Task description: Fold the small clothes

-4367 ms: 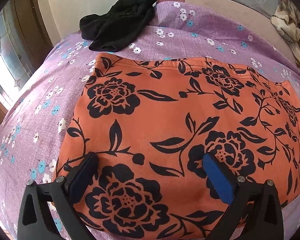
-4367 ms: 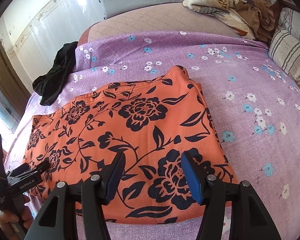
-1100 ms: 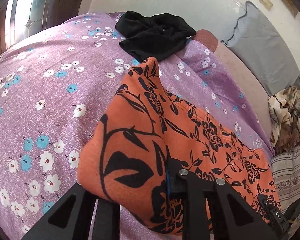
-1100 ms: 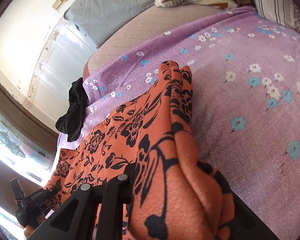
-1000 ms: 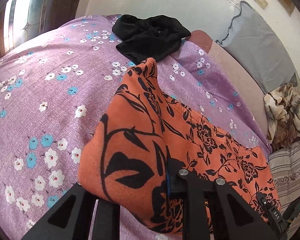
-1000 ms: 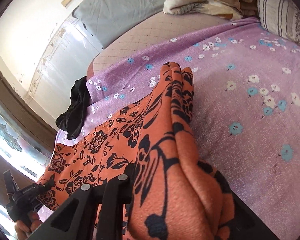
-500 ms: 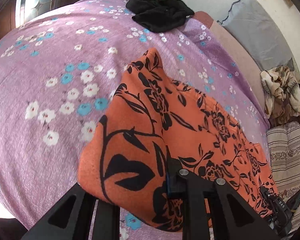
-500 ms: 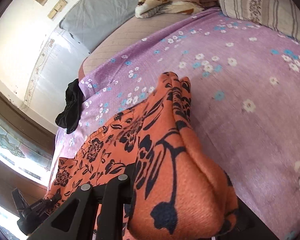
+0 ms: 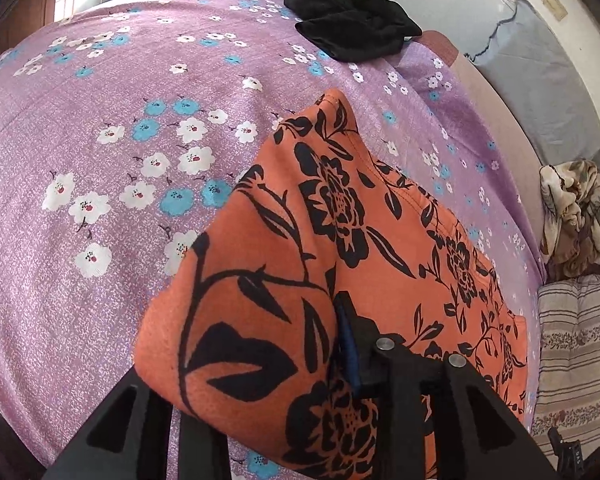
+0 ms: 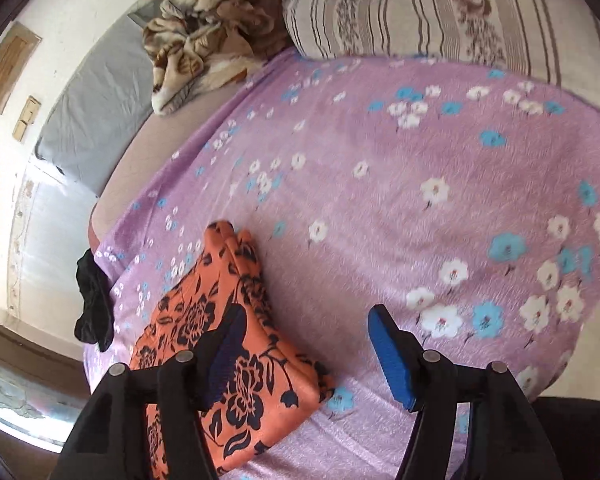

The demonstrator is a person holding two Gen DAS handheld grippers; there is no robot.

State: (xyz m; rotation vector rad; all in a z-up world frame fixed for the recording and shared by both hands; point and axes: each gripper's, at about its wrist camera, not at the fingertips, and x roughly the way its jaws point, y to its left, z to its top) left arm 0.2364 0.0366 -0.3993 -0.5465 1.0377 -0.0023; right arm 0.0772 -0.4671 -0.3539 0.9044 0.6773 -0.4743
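Bed [image 9: 100, 160] covered by a purple sheet printed with white and blue flowers; pale wall and a grey cloth beyond the far edge.

Left wrist view: the orange garment [image 9: 380, 240] with black flower print lies across the sheet from near centre toward the right. Its near corner is bunched up and draped over the left gripper [image 9: 300, 344], hiding the left finger entirely. The right finger's blue pad [image 9: 348, 352] shows at the edge of the cloth, against the fold. The fingers are opening, with the cloth between them; whether the pads press on it at this moment cannot be told, since one is covered. A black garment [image 9: 352, 36] sits crumpled at the far edge of the bed, well apart from the orange one. A rumpled brown-and-cream blanket [image 9: 576, 216] and a striped pillow [image 9: 572, 344] lie at the right.

Right wrist view: the right gripper [image 10: 312, 352] stands above the sheet, fingers opening and spread wide, nothing between the blue pads [image 10: 392, 360]. The orange garment [image 10: 228, 320] lies folded at near left, its edge passing under the left finger; the right finger is over bare sheet. The black garment [image 10: 94, 304] is at far left by the bed edge. The blanket [image 10: 204, 32] and striped pillow [image 10: 440, 8] are at the far end.
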